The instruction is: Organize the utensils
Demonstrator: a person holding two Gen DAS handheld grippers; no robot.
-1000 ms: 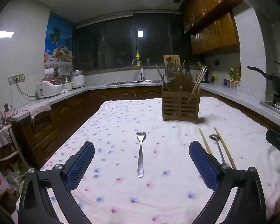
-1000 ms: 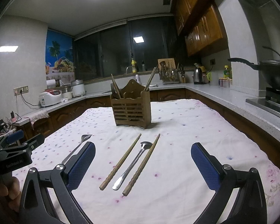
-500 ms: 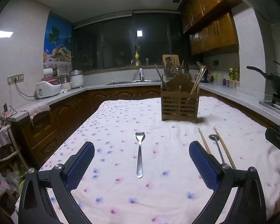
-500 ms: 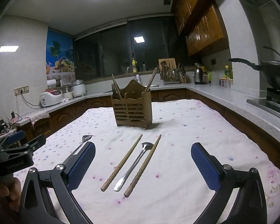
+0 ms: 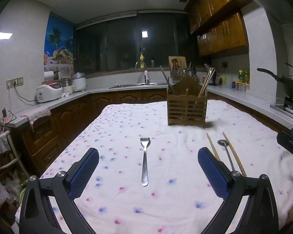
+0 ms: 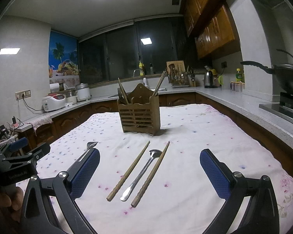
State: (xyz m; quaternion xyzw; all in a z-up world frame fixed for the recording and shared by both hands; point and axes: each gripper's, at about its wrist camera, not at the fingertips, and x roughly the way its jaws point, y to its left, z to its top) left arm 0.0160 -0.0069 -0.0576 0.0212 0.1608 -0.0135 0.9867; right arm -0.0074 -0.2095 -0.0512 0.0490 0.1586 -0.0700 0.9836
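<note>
Hovering both jaws wide open, empty, above table (image 5: 254, 128). Fork (image 5: 144, 161) lies centred before my left gripper (image 5: 148, 167), well short of wooden holder (image 5: 187, 107). Spoon (image 6: 141, 173) between two chopsticks (image 6: 129, 170) before my right gripper (image 6: 149, 172). Best: drop straight, pinch mid-handle, avoid bunching cloth.

**Occlusions and cut-offs, both wrist views**

Left view: near ends of both chopsticks (image 5: 234, 156) and the spoon (image 5: 226, 156) handle are hidden behind the left gripper (image 5: 147, 167)'s pad.
Right gripper (image 5: 292, 146) is cut off at the frame edge; its jaw state is unreadable here.
Right view: fork (image 6: 87, 150) handle is hidden behind a blue pad; only the tines show.
Utensil holder (image 6: 138, 115): contents are hidden below the rim by its slatted front.
Counter rack items (image 6: 180, 78) are too small to identify.
</note>
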